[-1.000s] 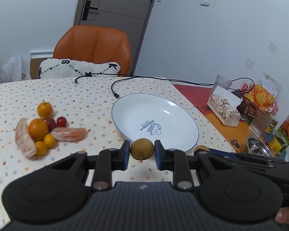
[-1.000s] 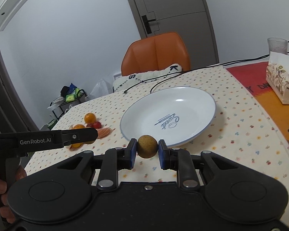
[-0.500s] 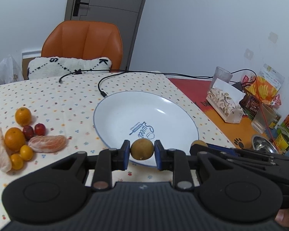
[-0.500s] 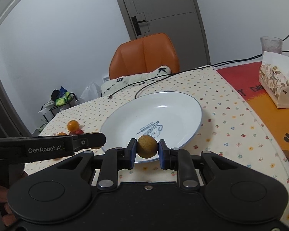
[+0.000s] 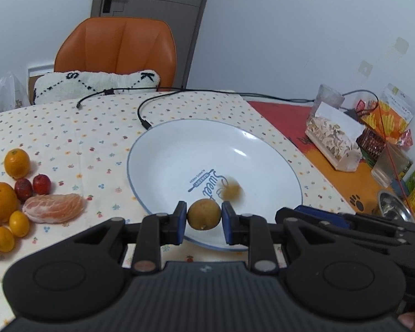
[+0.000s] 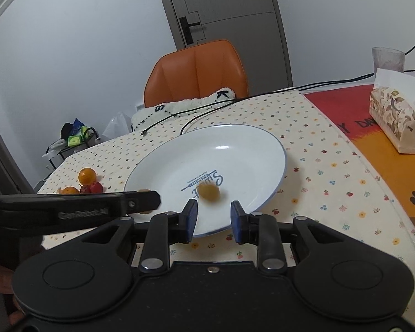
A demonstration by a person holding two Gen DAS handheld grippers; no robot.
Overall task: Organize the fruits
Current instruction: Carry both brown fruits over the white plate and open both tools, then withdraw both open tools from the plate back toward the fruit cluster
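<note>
Left gripper (image 5: 204,218) clamped on a brown fruit (image 5: 204,218) over the plate (image 5: 179,149) rim at 6 o'clock. Right gripper (image 6: 214,218) spread wide, holding nothing; blurred second fruit (image 6: 209,192) in the plate beside the printed logo. Oranges (image 5: 1,199) piled at 9 o'clock.

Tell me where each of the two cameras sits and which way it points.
Left wrist: on the left gripper, facing the white plate; jaws shut on a brown fruit.
Right wrist: on the right gripper, jaws open, facing the plate; a blurred brown fruit lies there.
Shared: plate, orange chair.
</note>
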